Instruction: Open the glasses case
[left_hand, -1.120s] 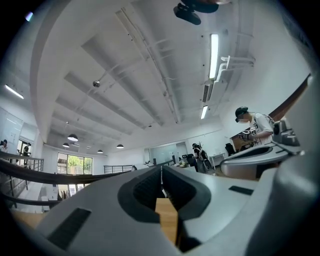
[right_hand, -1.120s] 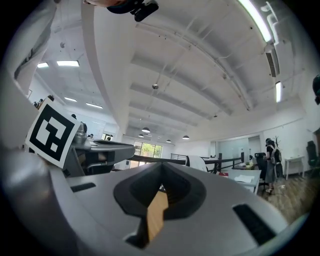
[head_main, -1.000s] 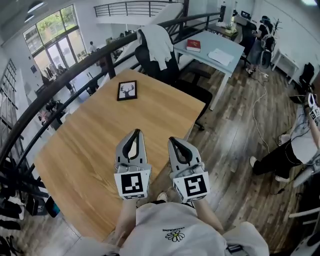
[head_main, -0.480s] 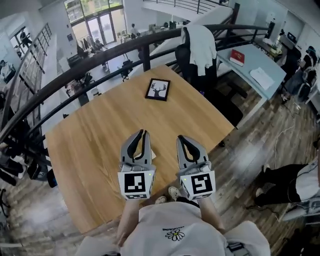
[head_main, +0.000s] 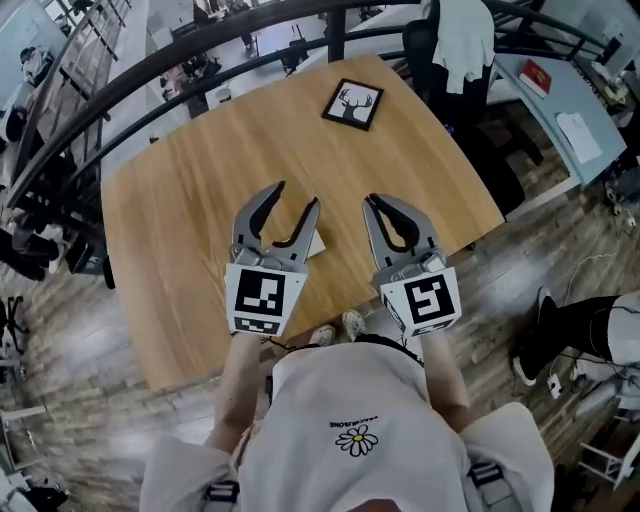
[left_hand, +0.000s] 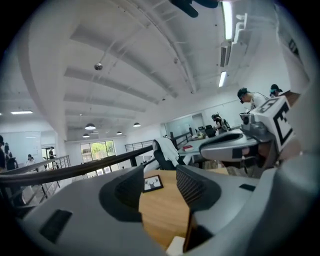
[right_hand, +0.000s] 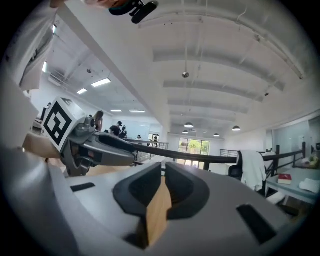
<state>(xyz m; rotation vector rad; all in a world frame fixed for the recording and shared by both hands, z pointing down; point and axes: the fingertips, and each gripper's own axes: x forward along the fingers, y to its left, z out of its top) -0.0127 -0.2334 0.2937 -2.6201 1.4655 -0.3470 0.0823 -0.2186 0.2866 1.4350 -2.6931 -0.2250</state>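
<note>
My left gripper (head_main: 296, 198) hangs open over the near half of the wooden table (head_main: 190, 190); its jaws have just been opening and nothing is between them. A small white object (head_main: 315, 244) lies on the table under its right finger, mostly hidden; I cannot tell whether it is the glasses case. It also shows as a white corner (left_hand: 176, 246) at the bottom of the left gripper view. My right gripper (head_main: 371, 201) is beside it, shut and empty, its pads together (right_hand: 161, 181).
A black-framed deer picture (head_main: 352, 103) lies at the table's far edge. Behind it stands a chair with a white garment (head_main: 466, 30). A dark railing (head_main: 150, 70) runs along the far left. A pale desk with a red book (head_main: 534, 77) is far right.
The left jaws went from shut to open. Both grippers moved forward over the table. The view swung, so the table now fills more of the picture.
</note>
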